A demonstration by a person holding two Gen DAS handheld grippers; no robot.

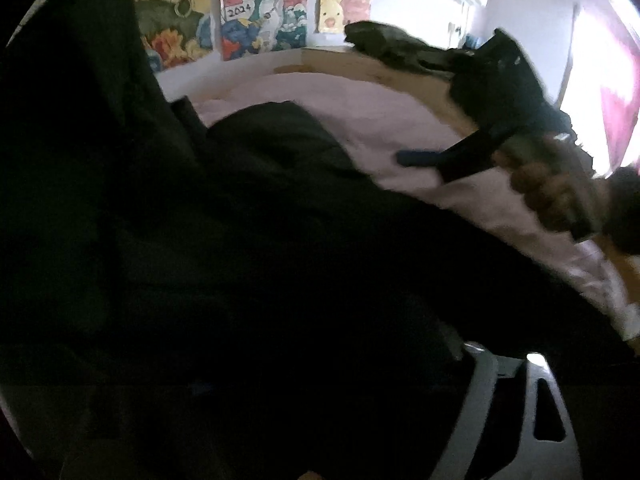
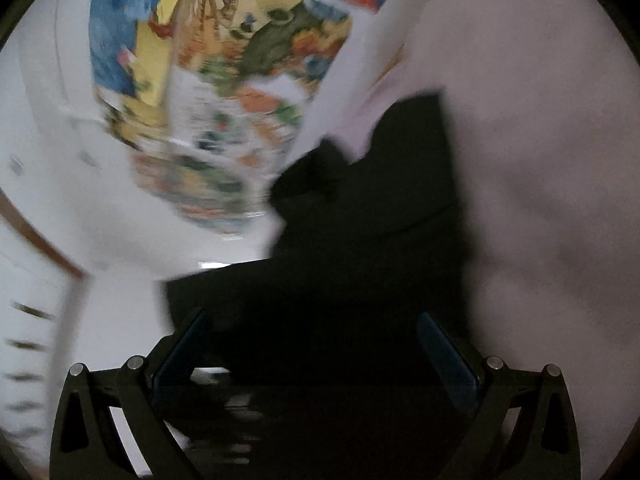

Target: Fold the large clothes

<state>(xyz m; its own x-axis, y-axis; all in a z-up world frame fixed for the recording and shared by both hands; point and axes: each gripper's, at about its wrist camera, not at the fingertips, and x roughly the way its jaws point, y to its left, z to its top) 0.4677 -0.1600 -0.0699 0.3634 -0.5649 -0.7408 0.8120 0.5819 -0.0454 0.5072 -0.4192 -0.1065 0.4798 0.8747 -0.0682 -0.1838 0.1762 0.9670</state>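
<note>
We hold both tools over a large black fabric garment (image 2: 360, 248) lying rumpled and only partly folded on the pale pink bed sheet (image 2: 540, 160), our right tool (image 2: 316, 352) spread wide around the cloth, our left tool's opening hidden.

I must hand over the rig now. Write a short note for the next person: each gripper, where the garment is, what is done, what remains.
Left gripper: out of clear view behind the black garment; read as open, nothing seen held.
Right gripper: jaws wide, dark cloth between the fingers; pads not seen pressing on it.
Garment: lies on the pink bedsheet, near the posters on the wall.
Done: garment laid down, partly bunched.
Left: smooth it out and finish the fold; how many folds exist cannot be told.
</note>
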